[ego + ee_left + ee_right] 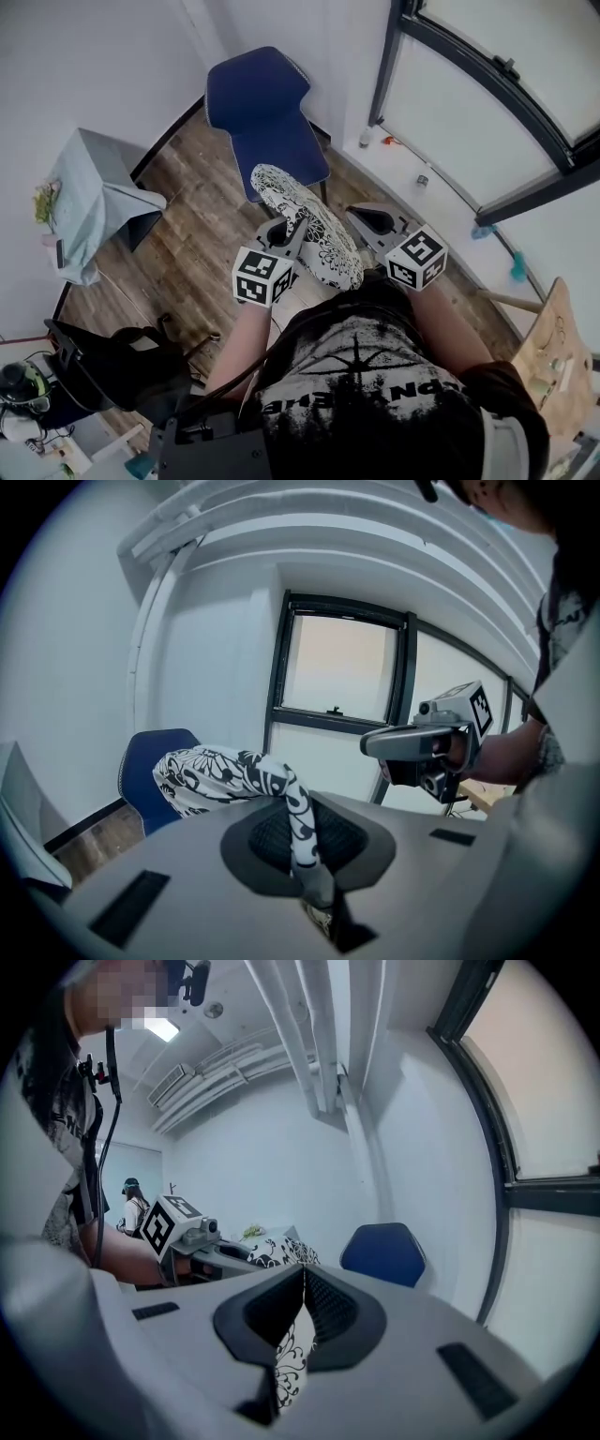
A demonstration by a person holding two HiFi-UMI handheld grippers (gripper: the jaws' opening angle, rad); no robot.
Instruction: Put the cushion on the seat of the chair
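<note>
well, in the head view my left hand-held gripper (284,232) seems only tucked against the cushion (314,234). the left gripper view settles it: its jaws are clenched on a pinched fold of the black-and-white patterned fabric, and the rest of the cushion spreads out to the left, in front of the blue chair (267,117). the right gripper view does the same for my right hand-held gripper (364,221), whose jaws are clamped on a thin edge of that fabric. only that view shows a person (131,1208) standing far off beyond my left gripper.

both my forearms reach forward from my body, side by side. the marker cubes sit nearest me and the jaws point away, tipped a little down toward the chair. the cushion hangs in the air between the two grippers and stretches on ahead of them. its far end overlaps the front edge of the seat in the head view; whether it touches the seat i cannot tell.

at the left a cloth-draped counter (98,183) stands against the wall, well apart from the chair, with bare wooden floor (187,253) between them. the chair backs into the corner. to its right a white ledge curves along under the dark-framed window (487,112), near my right gripper. a pale wooden piece of furniture (553,352) stands at the far right edge.
</note>
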